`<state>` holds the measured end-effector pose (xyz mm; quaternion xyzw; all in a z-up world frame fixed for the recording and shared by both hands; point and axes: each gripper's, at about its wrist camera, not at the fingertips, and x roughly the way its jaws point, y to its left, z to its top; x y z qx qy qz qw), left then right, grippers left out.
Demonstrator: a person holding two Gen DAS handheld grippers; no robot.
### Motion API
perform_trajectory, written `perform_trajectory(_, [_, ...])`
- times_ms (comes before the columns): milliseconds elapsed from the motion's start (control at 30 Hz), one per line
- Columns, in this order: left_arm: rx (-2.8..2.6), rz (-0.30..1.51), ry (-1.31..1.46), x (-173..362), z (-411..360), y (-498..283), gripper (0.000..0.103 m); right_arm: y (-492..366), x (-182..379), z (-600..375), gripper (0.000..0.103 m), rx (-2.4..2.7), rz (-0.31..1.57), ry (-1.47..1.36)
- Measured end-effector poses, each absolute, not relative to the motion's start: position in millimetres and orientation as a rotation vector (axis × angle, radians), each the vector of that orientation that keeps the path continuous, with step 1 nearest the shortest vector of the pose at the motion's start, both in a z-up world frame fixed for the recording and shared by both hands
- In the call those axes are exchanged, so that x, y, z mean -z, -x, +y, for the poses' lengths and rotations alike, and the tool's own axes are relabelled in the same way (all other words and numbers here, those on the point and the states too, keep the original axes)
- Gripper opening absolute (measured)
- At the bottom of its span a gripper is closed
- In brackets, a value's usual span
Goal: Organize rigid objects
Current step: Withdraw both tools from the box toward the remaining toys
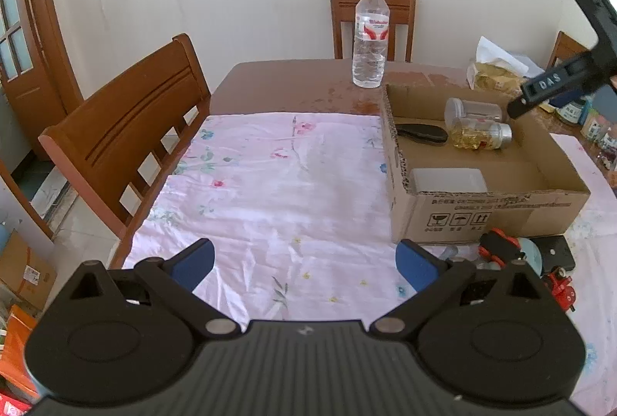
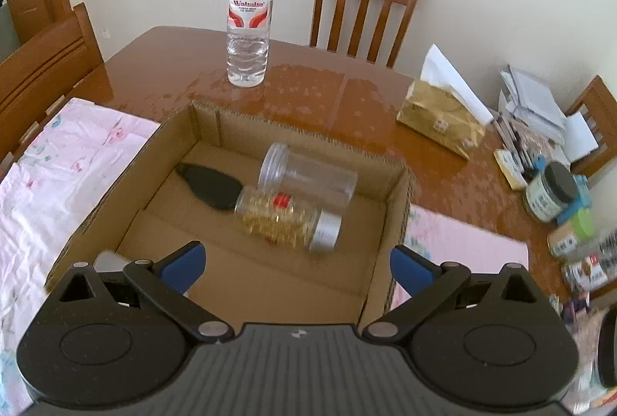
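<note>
An open cardboard box (image 1: pixel 497 202) (image 2: pixel 216 122) stands on the table. In it lie a clear empty jar (image 2: pixel 308 176) (image 1: pixel 472 111), a jar of golden capsules with a silver lid (image 2: pixel 287 219) (image 1: pixel 482 134), a black flat object (image 2: pixel 212 186) (image 1: pixel 422 133) and a pale lidded container (image 1: pixel 447 180). My left gripper (image 1: pixel 304 261) is open and empty over the floral cloth (image 1: pixel 270 192), left of the box. My right gripper (image 2: pixel 295 265) is open and empty above the box's near side; its body shows in the left wrist view (image 1: pixel 555 80).
A water bottle (image 1: pixel 370 34) (image 2: pixel 248 14) stands behind the box. A red toy (image 1: pixel 501 246) and a dark flat item (image 1: pixel 555 254) lie in front of the box. A gold tissue pack (image 2: pixel 439 119), papers and small jars (image 2: pixel 551 192) crowd the right. Wooden chairs (image 1: pixel 127 138) surround the table.
</note>
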<state>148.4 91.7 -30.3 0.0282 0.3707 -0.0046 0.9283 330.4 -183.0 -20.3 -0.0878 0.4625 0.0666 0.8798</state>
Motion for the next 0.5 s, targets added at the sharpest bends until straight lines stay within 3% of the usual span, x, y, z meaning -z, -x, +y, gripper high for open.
perform_trajectory(500, [0.056,0.839,-0.067,64,82,-147,0.1,-230,33,-180,0.103,-0.09,0.935,0.137])
